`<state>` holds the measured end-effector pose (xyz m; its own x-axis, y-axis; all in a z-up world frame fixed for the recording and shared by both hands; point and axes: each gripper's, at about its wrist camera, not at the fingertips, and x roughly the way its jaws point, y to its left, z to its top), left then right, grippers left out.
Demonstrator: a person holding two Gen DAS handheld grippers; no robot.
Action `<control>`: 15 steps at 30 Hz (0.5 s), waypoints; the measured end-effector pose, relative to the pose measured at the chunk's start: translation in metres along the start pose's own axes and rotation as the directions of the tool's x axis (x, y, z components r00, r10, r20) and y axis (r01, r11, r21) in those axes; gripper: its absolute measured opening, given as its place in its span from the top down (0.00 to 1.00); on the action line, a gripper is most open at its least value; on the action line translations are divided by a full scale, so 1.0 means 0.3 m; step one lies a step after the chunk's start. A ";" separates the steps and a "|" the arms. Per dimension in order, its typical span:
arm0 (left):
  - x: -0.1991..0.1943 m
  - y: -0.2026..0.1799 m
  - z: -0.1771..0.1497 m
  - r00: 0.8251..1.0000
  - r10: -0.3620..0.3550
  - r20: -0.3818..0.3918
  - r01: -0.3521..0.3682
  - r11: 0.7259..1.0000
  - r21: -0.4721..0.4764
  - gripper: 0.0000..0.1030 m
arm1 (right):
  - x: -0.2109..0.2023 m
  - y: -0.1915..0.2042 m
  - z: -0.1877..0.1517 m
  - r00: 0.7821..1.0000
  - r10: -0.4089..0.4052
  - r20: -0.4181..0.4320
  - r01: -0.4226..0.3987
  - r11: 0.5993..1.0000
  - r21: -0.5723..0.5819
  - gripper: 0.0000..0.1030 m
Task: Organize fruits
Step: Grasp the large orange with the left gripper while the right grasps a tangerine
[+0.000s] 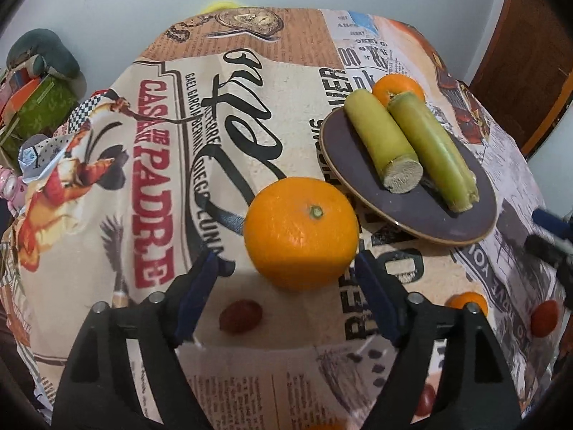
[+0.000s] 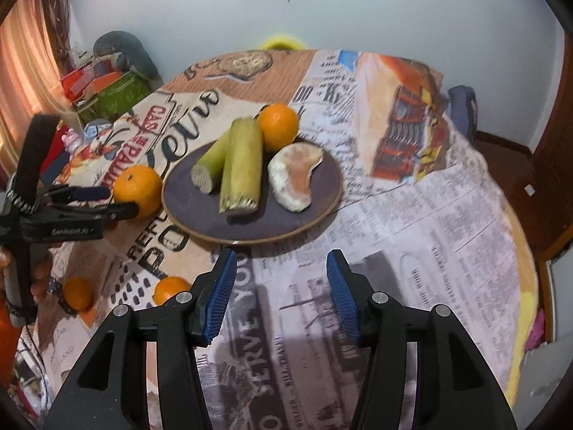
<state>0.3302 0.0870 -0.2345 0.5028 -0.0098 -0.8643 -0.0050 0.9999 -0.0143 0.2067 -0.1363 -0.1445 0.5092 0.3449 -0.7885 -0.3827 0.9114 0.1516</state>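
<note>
Bright orange (image 1: 302,232) beside a dark purple plate (image 1: 444,220) with yellow-green cane pieces (image 1: 428,147), newsprint-patterned tablecloth (image 2: 447,222)

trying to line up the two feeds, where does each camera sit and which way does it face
Left wrist: rides the left gripper, looking down its open fingers at the large round orange on the newspaper-print tablecloth, dark round plate beyond.
Right wrist: rides the right gripper, open and holding nothing, facing the plate; the left gripper shows at its left edge.
Shared: the orange, the plate, two green sugarcane pieces.
</note>
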 end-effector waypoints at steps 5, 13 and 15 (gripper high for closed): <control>0.029 -0.002 0.026 1.000 -0.013 0.006 0.013 1.000 -0.015 0.21 | 0.023 0.020 -0.013 1.000 0.006 -0.017 -0.007 1.000 -0.022 0.53; 0.021 -0.034 0.027 1.000 -0.007 0.025 0.007 1.000 0.003 0.34 | 0.037 0.071 -0.029 0.999 0.045 -0.029 -0.045 0.999 -0.018 0.53; -0.005 -0.027 0.013 0.999 -0.037 0.023 0.037 0.999 -0.012 0.34 | 0.030 0.095 -0.033 0.998 0.054 -0.026 -0.055 0.998 -0.026 0.53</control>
<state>0.3327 0.0790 -0.2311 0.5223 -0.0465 -0.8515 0.0034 0.9986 -0.0524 0.1927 -0.1095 -0.1532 0.4677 0.3878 -0.7943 -0.4302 0.8849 0.1787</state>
